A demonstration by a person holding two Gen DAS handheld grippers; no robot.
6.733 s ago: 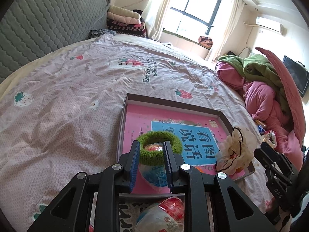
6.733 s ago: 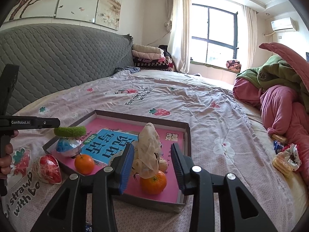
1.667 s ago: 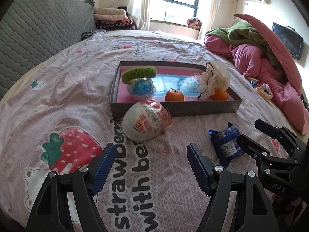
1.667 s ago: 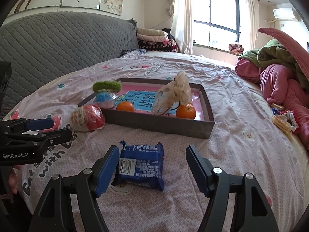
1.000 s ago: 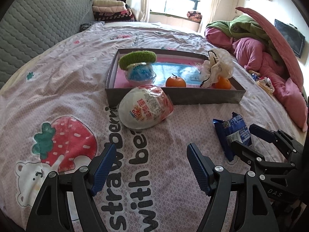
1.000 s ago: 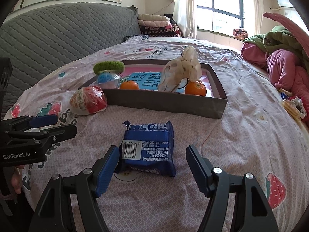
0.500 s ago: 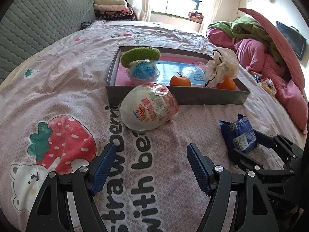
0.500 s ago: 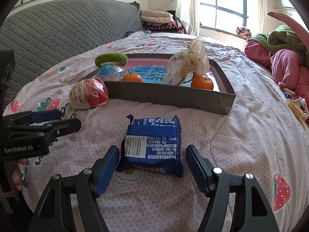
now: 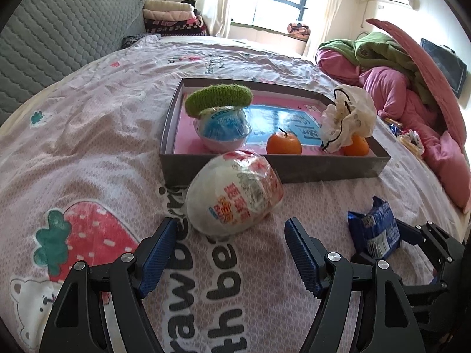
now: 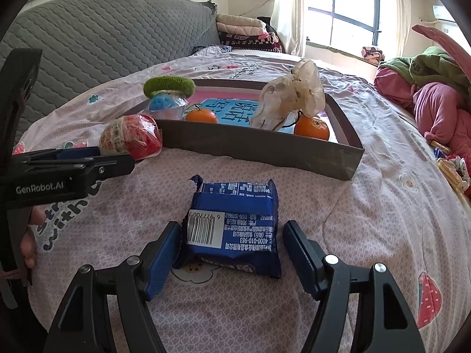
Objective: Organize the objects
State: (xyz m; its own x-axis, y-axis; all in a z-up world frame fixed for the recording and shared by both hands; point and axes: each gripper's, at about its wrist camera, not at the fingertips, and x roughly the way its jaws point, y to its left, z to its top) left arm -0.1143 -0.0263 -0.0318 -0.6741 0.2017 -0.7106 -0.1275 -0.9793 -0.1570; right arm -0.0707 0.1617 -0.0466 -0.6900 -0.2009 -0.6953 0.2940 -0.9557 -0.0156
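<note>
Both wide-open, the right tool [image 10: 231, 253] straddles the blue packet [image 10: 232, 226] and the left tool [image 9: 228, 253] nears the wrapped bun [image 9: 235, 195]; each must close next.

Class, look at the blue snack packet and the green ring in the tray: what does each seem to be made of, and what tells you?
Blue snack packet: likely thin glossy plastic film; it creases, shines and carries a printed barcode.
Green ring: probably knitted or fuzzy yarn; matte, fluffy surface.
</note>
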